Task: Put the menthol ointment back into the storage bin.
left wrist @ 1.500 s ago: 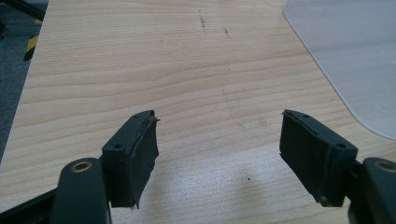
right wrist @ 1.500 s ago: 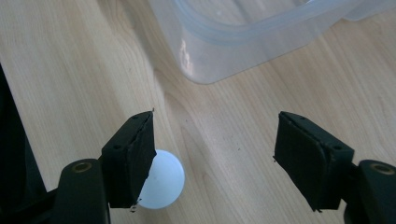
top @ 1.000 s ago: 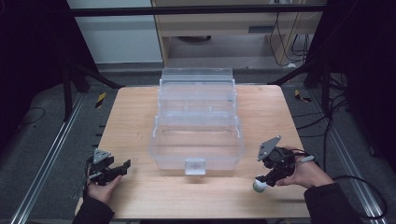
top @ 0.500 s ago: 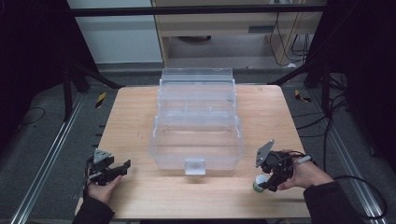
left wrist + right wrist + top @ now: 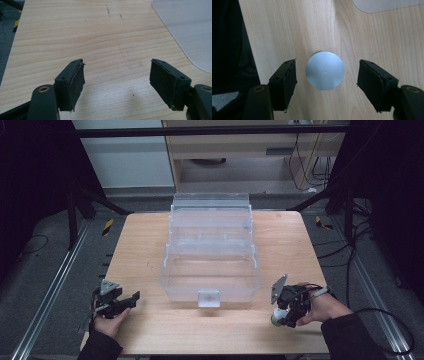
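Right gripper [image 5: 326,82] dipped over the silver-capped bottle [image 5: 325,70] near right | jaws narrowed, not yet touching it | left gripper [image 5: 117,82] spread, idle | grasp imminent.

Silver-white cap [image 5: 325,70], green base; clear plastic box [image 5: 211,255]; light wood-grain table [image 5: 145,240]; black pads [image 5: 284,82].

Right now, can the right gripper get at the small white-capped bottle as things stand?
Probably yes. The right gripper points straight down over the bottle, with its cap between the pads and gaps on both sides. The jaws have just been closing, and nothing on the table blocks them.
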A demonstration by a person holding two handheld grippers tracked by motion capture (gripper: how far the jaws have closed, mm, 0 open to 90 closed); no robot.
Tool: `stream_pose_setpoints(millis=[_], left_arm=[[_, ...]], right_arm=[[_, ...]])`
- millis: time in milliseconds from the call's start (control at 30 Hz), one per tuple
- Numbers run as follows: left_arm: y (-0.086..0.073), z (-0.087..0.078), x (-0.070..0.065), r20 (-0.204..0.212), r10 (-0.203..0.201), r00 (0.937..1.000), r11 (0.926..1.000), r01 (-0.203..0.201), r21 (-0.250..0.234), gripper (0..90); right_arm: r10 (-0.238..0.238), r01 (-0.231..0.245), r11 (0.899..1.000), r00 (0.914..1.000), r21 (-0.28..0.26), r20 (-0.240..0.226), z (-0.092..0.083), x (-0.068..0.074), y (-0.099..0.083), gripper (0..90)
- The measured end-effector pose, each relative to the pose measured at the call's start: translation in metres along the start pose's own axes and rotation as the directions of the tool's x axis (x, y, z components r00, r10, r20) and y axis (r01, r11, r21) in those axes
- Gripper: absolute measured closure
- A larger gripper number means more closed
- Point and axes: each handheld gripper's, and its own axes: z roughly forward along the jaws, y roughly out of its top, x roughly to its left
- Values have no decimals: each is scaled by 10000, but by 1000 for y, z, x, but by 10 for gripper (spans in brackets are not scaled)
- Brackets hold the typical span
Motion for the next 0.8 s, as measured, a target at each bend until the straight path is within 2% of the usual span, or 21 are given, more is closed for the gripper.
stream_pose_setpoints(millis=[33,300,733,800], left_arm=[[0,0,0,9,-5,10000,10000,5,5,272],[0,0,0,-7,-9,10000,10000,9,-6,273],[0,0,0,-15,7,10000,10000,-7,-16,273],[0,0,0,-14,5,10000,10000,-5,-13,273]], right_arm=[[-150,150,9999,9999,69,22,3,0,0,323],[-388,389,9980,9992,494,-16,14,0,1,368],[-617,624,9961,9980,623,-134,22,0,2,484],[-538,546,9965,9984,637,-149,21,0,2,490]])
